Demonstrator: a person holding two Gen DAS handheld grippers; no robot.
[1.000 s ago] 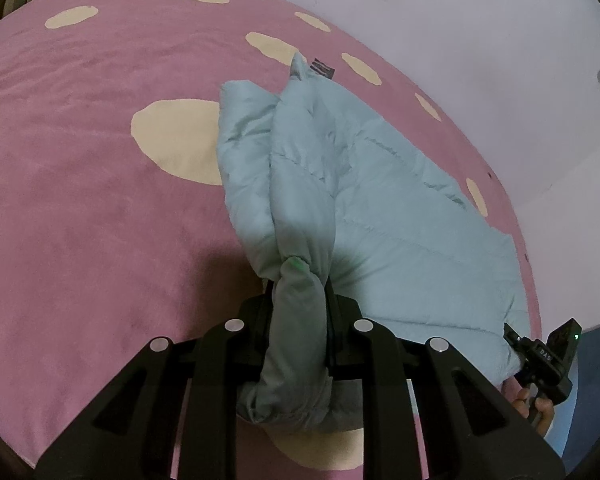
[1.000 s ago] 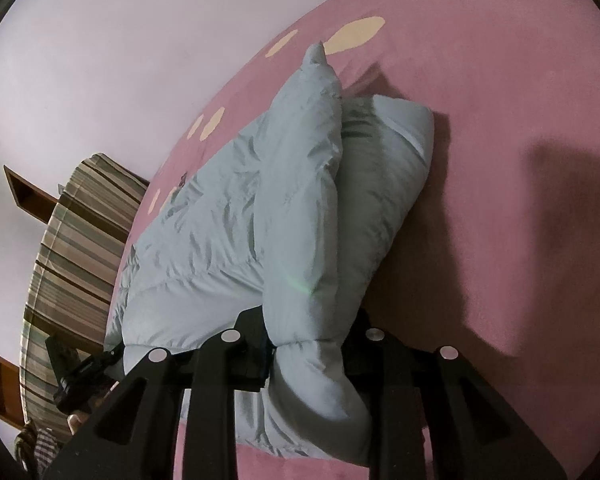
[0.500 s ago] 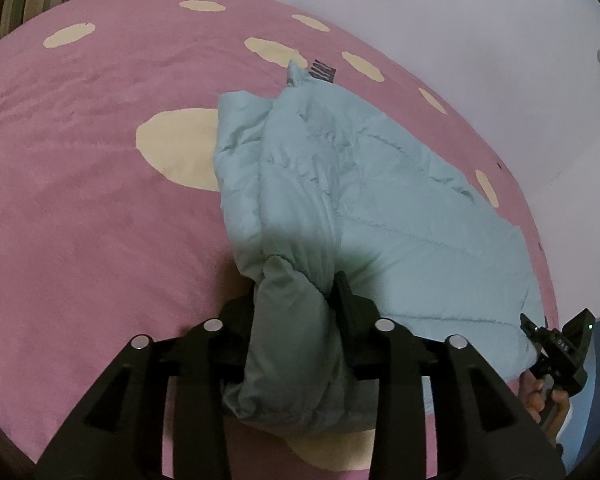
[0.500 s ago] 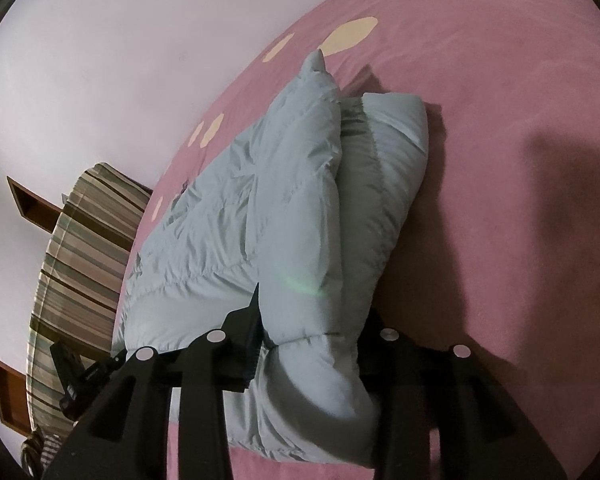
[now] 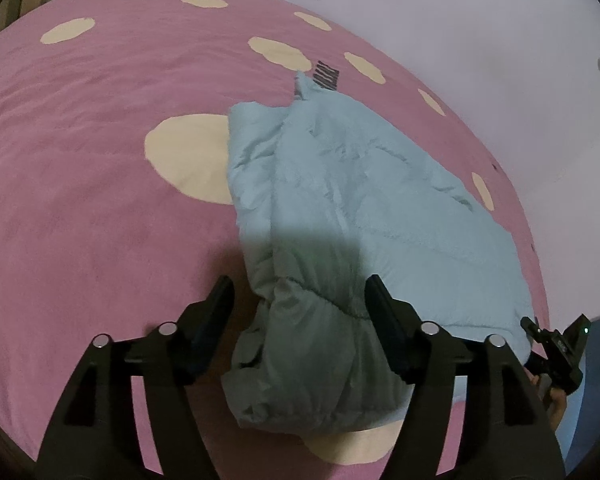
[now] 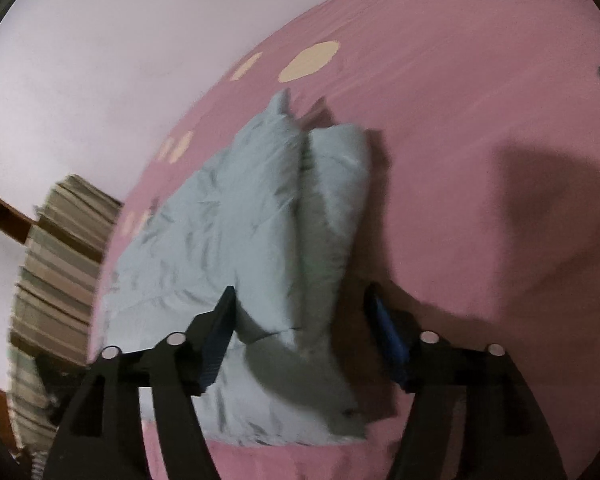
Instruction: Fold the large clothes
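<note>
Pale blue jacket lying folded on pink spotted bedspread, white wall rising behind, left gripper and right gripper both standing released astride its hem.

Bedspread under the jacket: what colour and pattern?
The bedspread is pink with scattered cream spots, clearest in the left wrist view.

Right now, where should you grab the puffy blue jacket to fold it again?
Probably the near end of the jacket, at the thick rolled fold nearest the open left gripper. Come in low from this side with the jaws straddling the roll: it bulges up off the pink blanket, easier to pinch than the flat middle.
</note>
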